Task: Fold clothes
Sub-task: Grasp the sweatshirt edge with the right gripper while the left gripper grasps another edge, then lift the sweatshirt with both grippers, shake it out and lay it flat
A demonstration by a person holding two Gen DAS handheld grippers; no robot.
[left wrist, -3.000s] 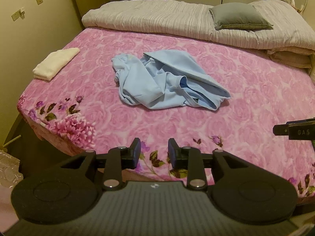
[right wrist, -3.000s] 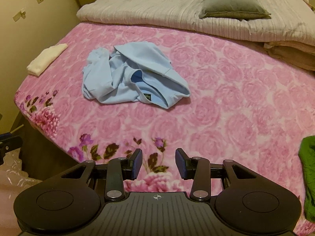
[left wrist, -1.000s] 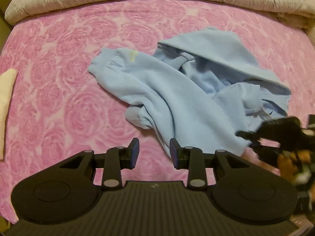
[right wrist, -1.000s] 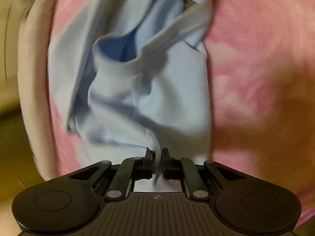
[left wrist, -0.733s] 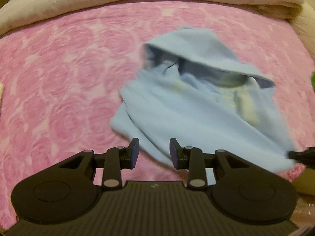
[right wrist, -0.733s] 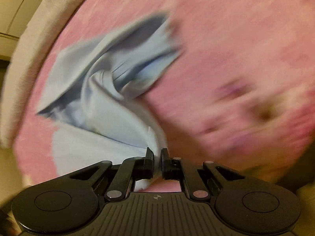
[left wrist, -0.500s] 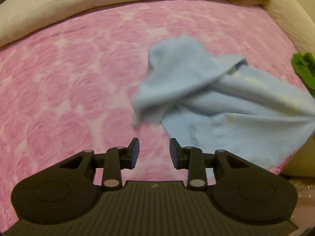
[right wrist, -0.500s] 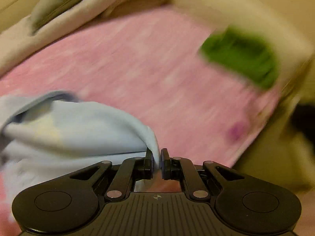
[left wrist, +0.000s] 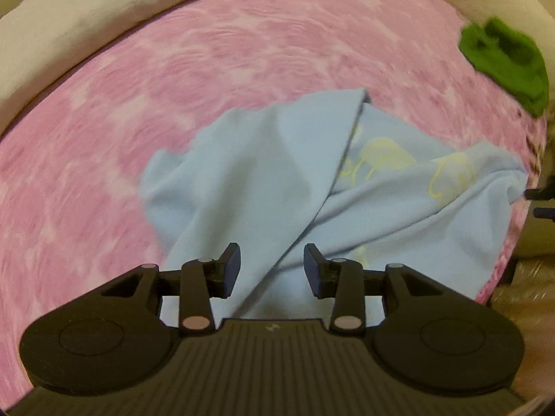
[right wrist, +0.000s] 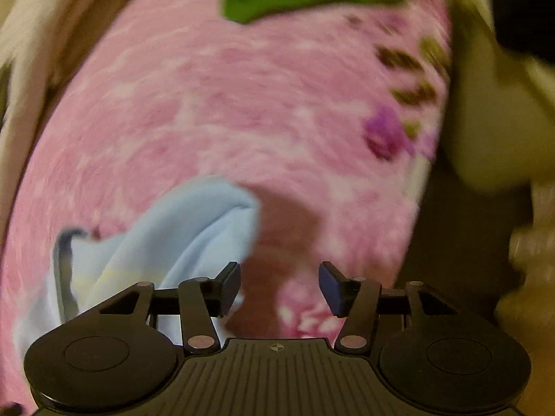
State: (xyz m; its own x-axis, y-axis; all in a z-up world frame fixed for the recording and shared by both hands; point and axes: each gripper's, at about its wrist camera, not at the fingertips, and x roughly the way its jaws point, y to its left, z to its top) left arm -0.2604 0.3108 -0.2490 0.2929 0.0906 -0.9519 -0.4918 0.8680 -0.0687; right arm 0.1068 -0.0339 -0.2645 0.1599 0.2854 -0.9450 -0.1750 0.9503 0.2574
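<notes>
Both hand-held grippers stand with their jaws apart and nothing between them. On the left wrist view, the left gripper (left wrist: pixel 271 268) hovers over the near part of a crumpled light blue sweatshirt with pale yellow printed outlines (left wrist: pixel 312 187); blue cloth fills the gap between its dark fingers (left wrist: pixel 230 267) but lies below them, not pinched. One flap of the sweatshirt is folded diagonally over the rest, its straight edge running from the near middle up to the far right, and the yellow print shows to the right of that edge. The garment lies on a pink rose-patterned fleece blanket (left wrist: pixel 104 138) that covers the bed, close to the blanket's near right edge.

On the right wrist view, the right gripper (right wrist: pixel 279 286) is open over bare pink blanket (right wrist: pixel 242 104), and the sweatshirt (right wrist: pixel 180 235) sits to its left, its nearest fold just beside the left finger (right wrist: pixel 229 284); the frame is smeared, so whether cloth touches that finger is hard to say.

Farther off, a bright green crumpled garment (left wrist: pixel 503 66) rests at the far right of the blanket, well apart from the blue one. A cream quilted cover (left wrist: pixel 62 38) borders the blanket on the far left.
</notes>
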